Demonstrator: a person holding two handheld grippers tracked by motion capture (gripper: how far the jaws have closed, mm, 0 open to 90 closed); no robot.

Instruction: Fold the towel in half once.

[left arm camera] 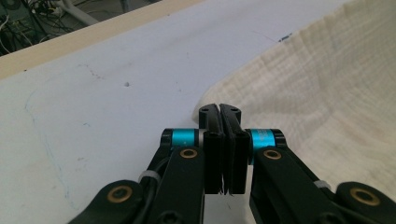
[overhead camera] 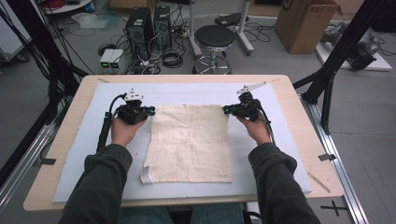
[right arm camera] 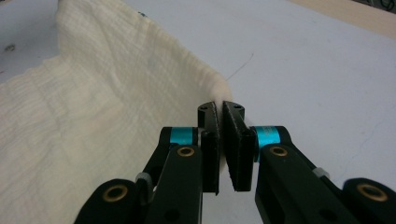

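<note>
Pinching the cream cloth (overhead camera: 191, 142) by its far corners, left tool (overhead camera: 150, 111) and right tool (overhead camera: 226, 110) pressed together

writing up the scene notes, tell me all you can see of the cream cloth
The cloth is a cream, roughly square piece of loosely woven, crinkled fabric with a faint grid pattern. It lies spread on the pale sheet over the table, with a small white tag at its near left corner. Its two far corners are pinched, one by the left gripper and one by the right gripper, and lifted slightly off the sheet.
</note>
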